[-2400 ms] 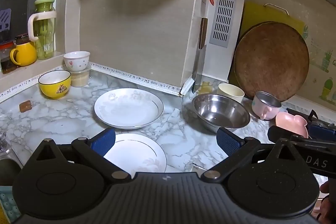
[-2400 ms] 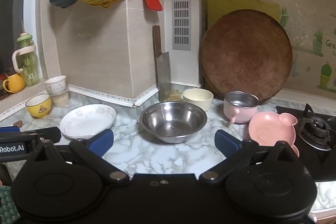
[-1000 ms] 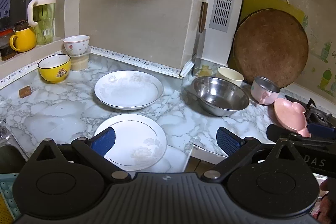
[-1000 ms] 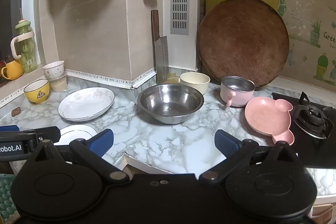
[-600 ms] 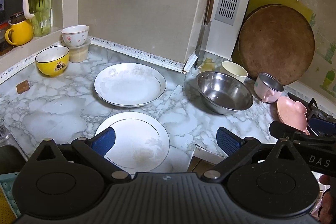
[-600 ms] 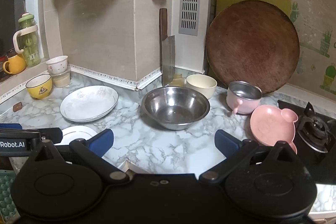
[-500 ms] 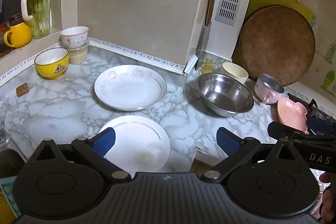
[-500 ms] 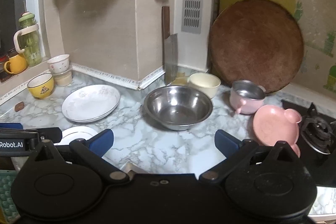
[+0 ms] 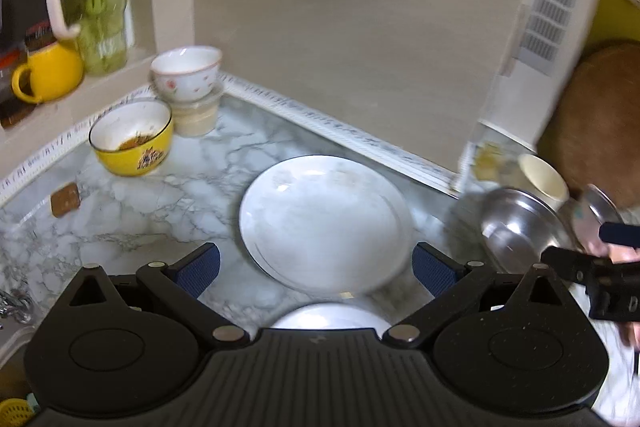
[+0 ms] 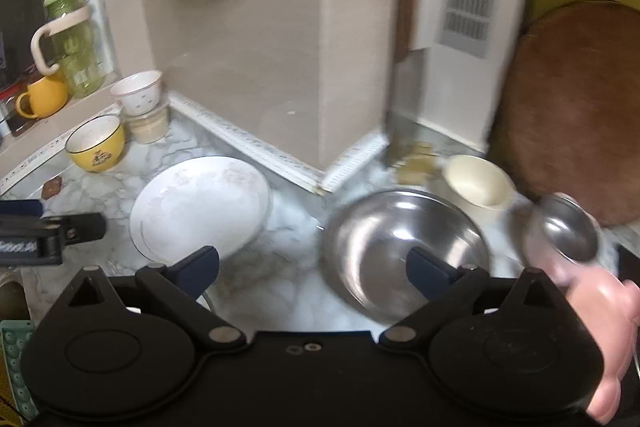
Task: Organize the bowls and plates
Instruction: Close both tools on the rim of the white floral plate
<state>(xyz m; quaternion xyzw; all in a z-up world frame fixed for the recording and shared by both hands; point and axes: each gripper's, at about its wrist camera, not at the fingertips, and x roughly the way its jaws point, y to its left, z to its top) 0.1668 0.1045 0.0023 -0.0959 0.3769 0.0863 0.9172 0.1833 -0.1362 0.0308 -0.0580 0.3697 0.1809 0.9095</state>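
Both sets of jaws stand wide apart and empty: the left gripper (image 9: 316, 263) frames the upper white plate (image 9: 324, 223) on the worktop (image 9: 160, 211), the right gripper (image 10: 312, 267) fronts the steel bowl (image 10: 404, 247). This looks like the approach step. Next, the left, pitched down, should lower onto the plate's rim and close.

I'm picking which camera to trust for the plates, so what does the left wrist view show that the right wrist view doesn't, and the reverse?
Only the left wrist view shows food residue inside the yellow bowl and the top of a second white plate just below the large white plate, between the open left gripper. Only the right wrist view shows the whole steel bowl, the cleaver against the wall and the pink dish beside the open right gripper. Both show the large plate, yellow bowl, flowered bowl and green bottle.
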